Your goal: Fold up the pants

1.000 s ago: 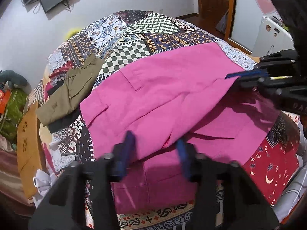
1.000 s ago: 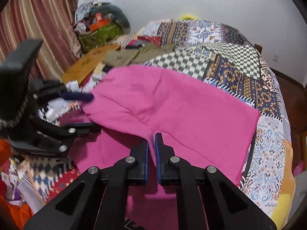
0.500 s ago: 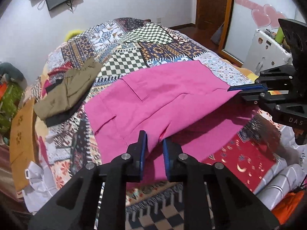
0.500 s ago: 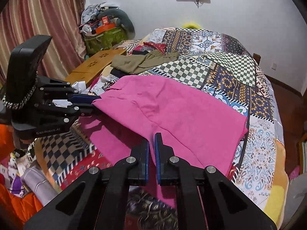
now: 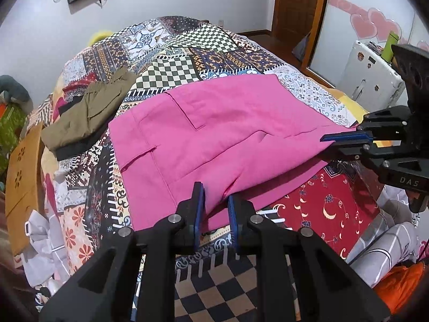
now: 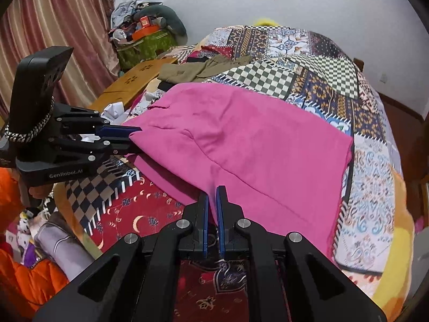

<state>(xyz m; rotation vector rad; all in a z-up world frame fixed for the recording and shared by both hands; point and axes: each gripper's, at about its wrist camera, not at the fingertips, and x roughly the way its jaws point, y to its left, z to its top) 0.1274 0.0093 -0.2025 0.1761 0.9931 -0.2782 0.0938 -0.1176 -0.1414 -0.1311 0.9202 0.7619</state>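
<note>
Left wrist view: both grippers' jaws clamp the soft, creased pink pants (image 5: 214, 134) over a patchwork quilt (image 5: 187, 51).

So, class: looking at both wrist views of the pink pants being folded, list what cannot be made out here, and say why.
- Pink pants: the lower layer is covered by the folded-over top, both views.
- Left gripper: how much cloth it pinches is hidden by its own fingers.
- Dark garment: mostly buried under the olive pants, left view.
- Right gripper: the pinched hem is hidden between its fingers, right view.
</note>
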